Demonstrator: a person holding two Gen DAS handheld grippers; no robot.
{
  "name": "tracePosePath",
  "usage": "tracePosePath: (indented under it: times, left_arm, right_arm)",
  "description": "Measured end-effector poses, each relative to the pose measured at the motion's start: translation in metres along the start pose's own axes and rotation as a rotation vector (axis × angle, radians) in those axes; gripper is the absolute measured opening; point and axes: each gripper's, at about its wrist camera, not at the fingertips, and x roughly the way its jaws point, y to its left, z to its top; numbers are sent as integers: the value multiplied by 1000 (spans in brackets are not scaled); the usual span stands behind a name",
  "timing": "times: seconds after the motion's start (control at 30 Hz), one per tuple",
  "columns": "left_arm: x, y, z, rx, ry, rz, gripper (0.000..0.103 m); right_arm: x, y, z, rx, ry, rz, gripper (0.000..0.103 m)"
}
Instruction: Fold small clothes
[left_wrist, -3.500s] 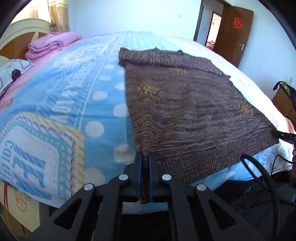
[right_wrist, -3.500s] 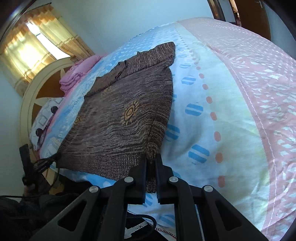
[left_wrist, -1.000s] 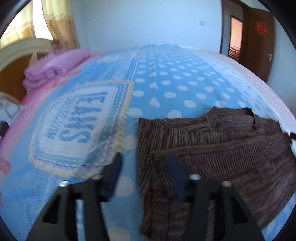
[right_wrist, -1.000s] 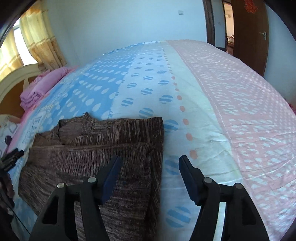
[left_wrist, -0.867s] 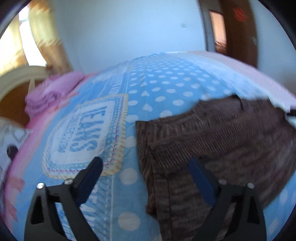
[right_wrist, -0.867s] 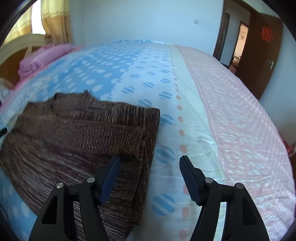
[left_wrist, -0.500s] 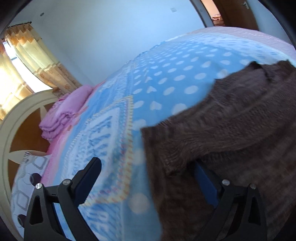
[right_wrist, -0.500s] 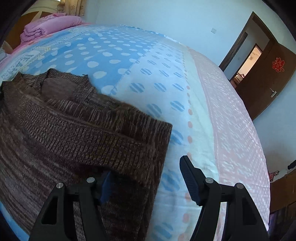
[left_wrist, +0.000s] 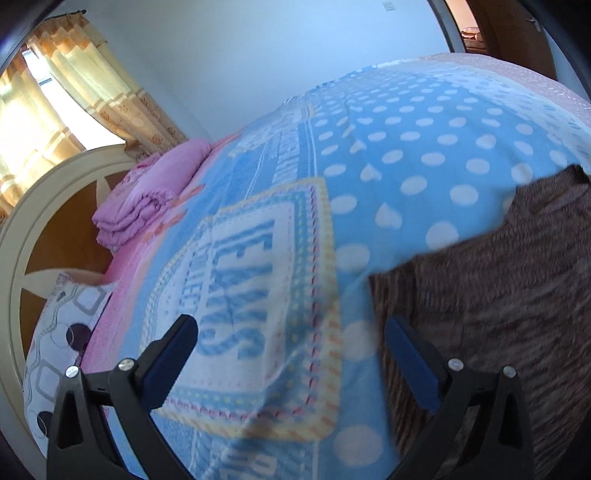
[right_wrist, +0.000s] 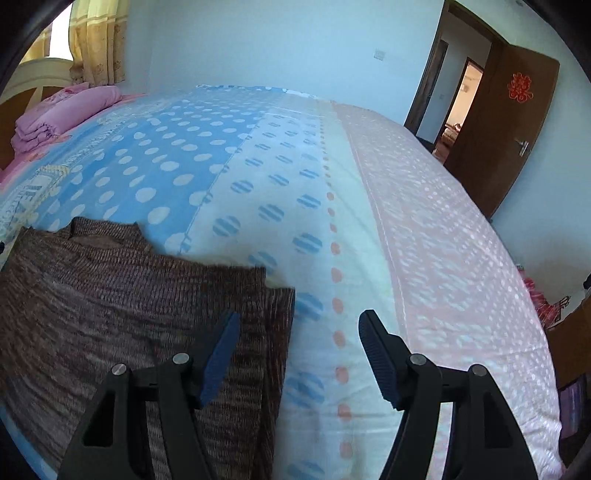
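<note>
While the left gripper (left_wrist: 290, 332) hangs over the bed, its jaws stand spread as wide as they go, having just been opening, with nothing between them but the blue dotted blanket (left_wrist: 406, 147) and its lettered patch (left_wrist: 240, 295); the brown knitted sweater (left_wrist: 498, 314) sits at the right edge of that frame, folded over on itself, and the right-hand blue pad (left_wrist: 413, 365) lies just at the sweater's left border, whether touching it or a hair above I cannot tell, since the picture is blurred there. Over in the right wrist view the right gripper (right_wrist: 297, 332) has its jaws apart too, gripping nothing; its left pad (right_wrist: 219, 350) is over the sweater (right_wrist: 110, 314) at lower left of the frame, its other pad over the pale striped-dot part of the bedcover (right_wrist: 314, 166); the sweater's right edge falls between the two pads. Only the left view gives us the headboard (left_wrist: 22, 258) at far left, the patterned pillow (left_wrist: 55, 350) at lower left and the yellow curtain (left_wrist: 92, 92) at upper left in full; only the right view shows the pink band of the cover (right_wrist: 461, 240) running down the right half and the brown door (right_wrist: 509, 129) standing ajar at upper right; both catch the folded pink quilt (left_wrist: 155, 192), small at upper left in the right view.
</note>
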Motion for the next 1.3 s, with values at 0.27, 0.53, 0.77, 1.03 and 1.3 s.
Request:
tracePosePath:
  times: [0.27,0.53,0.77,1.03,1.3]
  left_arm:
    - [-63,37,-81,-225,-15,-202,103]
    - [-88,10,-119,-312,4,-391,82]
    - [-91,-9,-117,-297,5,-469,70]
    - [-93,-22,-120,-250,27,-529,7]
    - [-98,-12,-132,-252,38,-544,6]
  right_arm:
    - [-51,-32,-88,163,41,194,68]
    - [-55,-11,-124,220,92,309,55]
    - [-54,0,-129,192,98,318,25]
    - [-62,8,-128,152,85,328,6]
    - [-64,6,-142,150,109,329,5]
